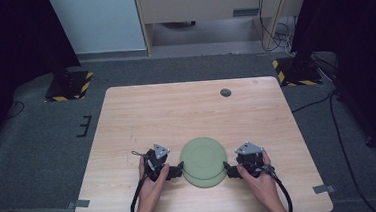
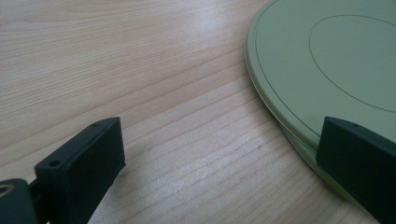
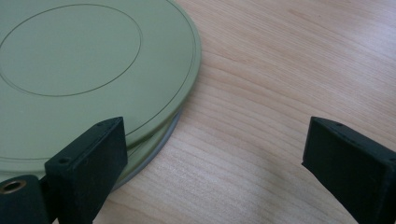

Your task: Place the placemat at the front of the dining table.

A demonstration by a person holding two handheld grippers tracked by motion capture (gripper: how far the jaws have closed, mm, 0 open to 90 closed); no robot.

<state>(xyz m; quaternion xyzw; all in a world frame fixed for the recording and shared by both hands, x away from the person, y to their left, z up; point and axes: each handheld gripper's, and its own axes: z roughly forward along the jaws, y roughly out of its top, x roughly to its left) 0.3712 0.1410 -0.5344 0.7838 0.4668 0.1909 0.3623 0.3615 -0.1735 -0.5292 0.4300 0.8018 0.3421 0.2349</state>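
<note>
Two pale green plates are stacked a little askew on the wooden table (image 1: 176,107), near its front middle. The top plate (image 1: 202,156) (image 2: 336,60) (image 3: 84,60) has a faint ring on its face; the lower plate's rim (image 1: 207,183) (image 2: 303,151) (image 3: 156,147) peeks out beneath it. At the stack's left edge my left gripper (image 1: 176,171) (image 2: 222,135) is open, one jaw over the rim and the other over bare wood. My right gripper (image 1: 230,171) (image 3: 215,130) is open at the right edge, one jaw by the rim. Neither holds anything.
A small dark round hole (image 1: 225,92) sits near the table's far edge. Grey tape tabs (image 1: 81,203) (image 1: 321,189) mark the front corners. Black stands with yellow-striped bases (image 1: 69,84) (image 1: 296,71) flank the table on the floor.
</note>
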